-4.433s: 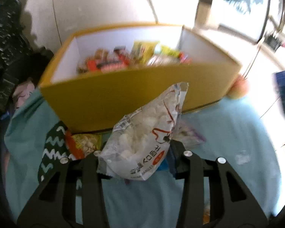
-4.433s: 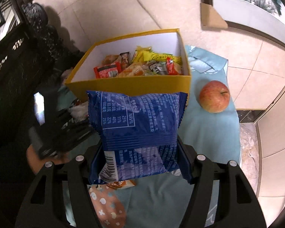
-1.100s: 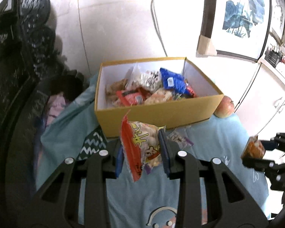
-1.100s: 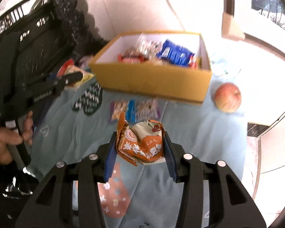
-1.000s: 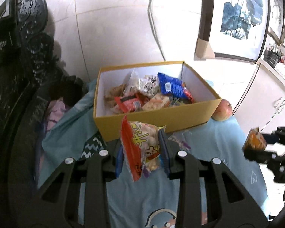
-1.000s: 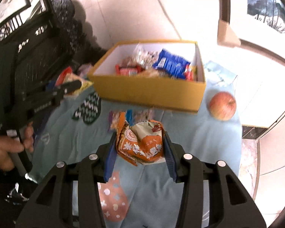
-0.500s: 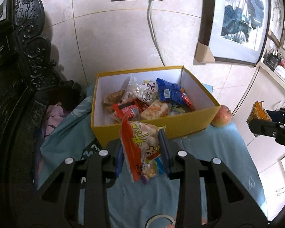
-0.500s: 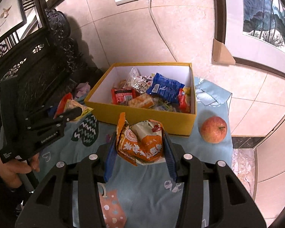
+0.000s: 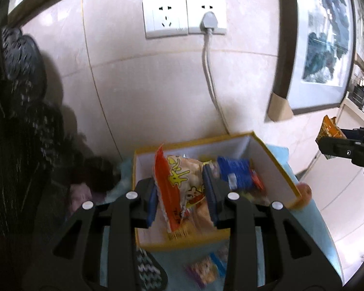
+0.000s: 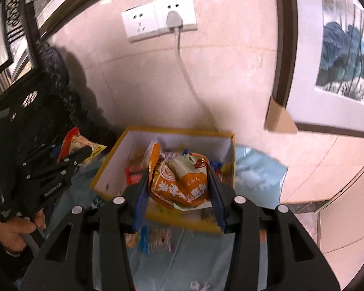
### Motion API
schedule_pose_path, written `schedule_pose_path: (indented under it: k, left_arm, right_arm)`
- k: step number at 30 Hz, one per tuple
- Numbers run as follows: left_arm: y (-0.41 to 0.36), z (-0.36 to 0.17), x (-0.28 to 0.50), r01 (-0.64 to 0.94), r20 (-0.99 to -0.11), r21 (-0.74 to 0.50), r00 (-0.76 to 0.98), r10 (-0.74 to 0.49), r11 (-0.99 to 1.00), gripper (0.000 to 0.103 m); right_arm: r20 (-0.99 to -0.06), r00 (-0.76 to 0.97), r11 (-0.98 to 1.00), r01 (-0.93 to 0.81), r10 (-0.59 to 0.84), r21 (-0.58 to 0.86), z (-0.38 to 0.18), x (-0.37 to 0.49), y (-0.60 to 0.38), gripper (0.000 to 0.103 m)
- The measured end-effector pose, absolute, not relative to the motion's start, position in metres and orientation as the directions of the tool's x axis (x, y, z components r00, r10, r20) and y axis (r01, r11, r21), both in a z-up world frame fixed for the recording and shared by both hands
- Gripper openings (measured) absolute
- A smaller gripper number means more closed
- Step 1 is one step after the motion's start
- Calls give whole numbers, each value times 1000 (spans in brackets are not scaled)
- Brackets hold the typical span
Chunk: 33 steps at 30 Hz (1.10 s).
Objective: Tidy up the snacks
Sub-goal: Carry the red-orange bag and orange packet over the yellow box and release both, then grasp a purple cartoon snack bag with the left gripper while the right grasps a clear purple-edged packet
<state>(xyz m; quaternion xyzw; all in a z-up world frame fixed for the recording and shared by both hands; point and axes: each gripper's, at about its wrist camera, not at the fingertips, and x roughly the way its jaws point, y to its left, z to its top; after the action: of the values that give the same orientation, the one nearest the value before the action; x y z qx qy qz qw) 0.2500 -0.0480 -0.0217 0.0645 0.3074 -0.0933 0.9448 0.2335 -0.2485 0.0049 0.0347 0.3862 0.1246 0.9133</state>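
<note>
Nearest in the right wrist view, an orange snack packet (image 10: pixel 179 181) is clamped between the blue-padded fingers of the right gripper (image 10: pixel 178 194). In the left wrist view, a red-edged snack bag (image 9: pixel 179 186) is pinched between the fingers of the left gripper (image 9: pixel 180 194), whose jaws have just been opening a little with the bag still held between them. Below both, small wrapped snacks (image 10: pixel 155 238) are seen lying on the light blue cloth (image 10: pixel 206 262) covering the desk, just in front of the yellow box (image 10: pixel 104 169). Both held packets are seen against the open box, in which a blue packet (image 9: pixel 235 169) and other snacks are piled. An apple (image 9: pixel 303 191) is partly hidden behind the box's right corner. On the far wall, a double socket (image 9: pixel 184 17) with a grey plug (image 9: pixel 208 20) is mounted, and a framed picture (image 9: pixel 325 41) is hung to the right.
</note>
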Motion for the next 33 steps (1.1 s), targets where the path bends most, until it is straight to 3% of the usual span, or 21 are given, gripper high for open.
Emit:
schedule_pose_path:
  k: [1, 2, 3, 4, 7, 18, 26, 33]
  left_arm:
    - [-49, -20, 259, 206, -589, 69, 798, -127, 976, 40]
    - [-51, -21, 271, 195, -588, 69, 800, -118, 978, 54]
    - [-51, -25, 282, 186, -594, 53, 795, -118, 981, 94]
    - [-50, -29, 288, 162, -598, 54, 796, -98, 985, 101]
    - [-45, -48, 300, 143, -659, 47, 748, -77, 989, 101]
    - [-22, -108, 237, 131, -722, -13, 684, -100, 991, 101]
    - [-27, -206, 191, 185, -838, -17, 534, -115, 983, 101]
    - [-38, -242, 202, 165, -849, -19, 518, -103, 986, 101]
  right_arm:
    - [-696, 670, 966, -200, 259, 166, 5, 245, -248, 49]
    - [-705, 664, 968, -192, 250, 163, 3, 259, -247, 51]
    - [-715, 658, 972, -176, 235, 157, -1, 269, -246, 62]
    - [-724, 654, 976, -158, 219, 152, -4, 277, -246, 68]
    - [-738, 645, 981, -135, 196, 143, -13, 282, -247, 68]
    - [-806, 539, 969, -164, 243, 183, -86, 219, -243, 69]
    - [-889, 412, 969, -215, 200, 118, -168, 174, -218, 69]
    - [-914, 356, 974, -178, 193, 136, -198, 165, -219, 69]
